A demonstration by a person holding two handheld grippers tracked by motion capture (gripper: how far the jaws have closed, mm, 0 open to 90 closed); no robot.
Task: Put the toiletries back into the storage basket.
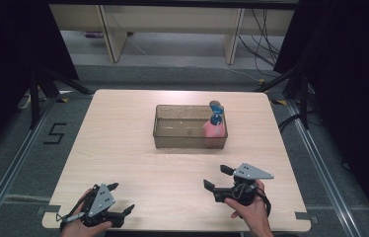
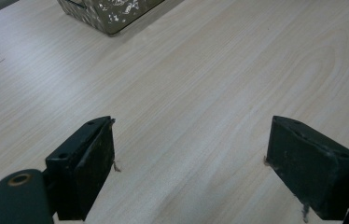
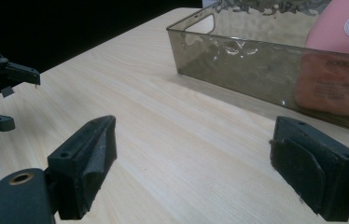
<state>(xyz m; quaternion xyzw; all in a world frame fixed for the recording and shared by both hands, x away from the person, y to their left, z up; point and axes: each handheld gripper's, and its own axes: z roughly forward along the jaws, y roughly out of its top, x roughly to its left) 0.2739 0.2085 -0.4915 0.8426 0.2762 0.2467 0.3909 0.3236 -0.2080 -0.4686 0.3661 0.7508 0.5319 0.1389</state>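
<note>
- I am holding my left tool [image 1: 118,200] low over the near left corner of the pale wooden tabletop [image 1: 123,148], its jaws standing wide apart with nothing between them; in the left gripper view bare wood is showing between its black pads [image 2: 93,163].
- I am holding my right tool [image 1: 218,177] over the near right part of the tabletop, jaws also spread apart and empty, pointing toward the left.
- The pink plastic bottle with the blue pump top [image 1: 215,129] is standing upright inside the translucent smoky-brown rectangular plastic bin [image 1: 172,140], at the bin's right end, well apart from both tools.
- In the right gripper view the bottle's pink body [image 3: 336,88] is showing through the bin's front wall [image 3: 238,65]; the rest of the bin is looking empty.
- I am judging that no grasp is under way: both tools are resting back at the near edge.
- The next move, as I am reading it, is calling for the right tool to travel forward, rise over the bin's rim and come down around the bottle's neck or body.
</note>
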